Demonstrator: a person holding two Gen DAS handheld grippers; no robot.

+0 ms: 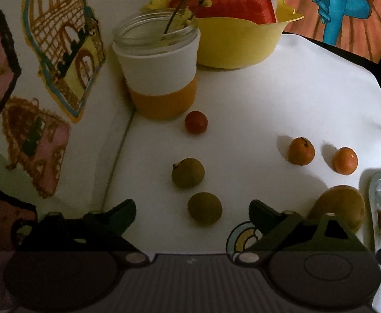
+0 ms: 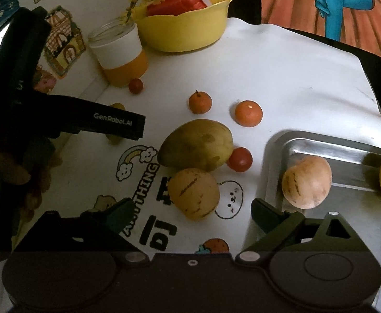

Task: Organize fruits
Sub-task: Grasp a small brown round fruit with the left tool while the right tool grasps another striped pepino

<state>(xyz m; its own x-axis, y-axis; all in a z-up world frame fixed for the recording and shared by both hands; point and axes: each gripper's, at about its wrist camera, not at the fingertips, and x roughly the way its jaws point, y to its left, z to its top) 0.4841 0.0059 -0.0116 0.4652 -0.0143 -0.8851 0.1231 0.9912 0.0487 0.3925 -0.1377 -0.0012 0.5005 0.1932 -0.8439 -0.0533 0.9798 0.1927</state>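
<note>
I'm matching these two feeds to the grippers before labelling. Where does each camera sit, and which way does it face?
Left wrist: on the left gripper, facing two green fruits on the white table; own open jaws show.
Right wrist: on the right gripper, facing a striped fruit, mango and metal tray; open jaws, left gripper, a hand show.
Shared: yellow bowl, jar, two oranges.

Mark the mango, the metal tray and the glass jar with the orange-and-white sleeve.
mango (image 2: 195,144): right wrist view, middle of its skin.
metal tray (image 2: 328,150): right wrist view, bare far wall.
glass jar (image 1: 159,60): left wrist view, white band of its sleeve.
</note>
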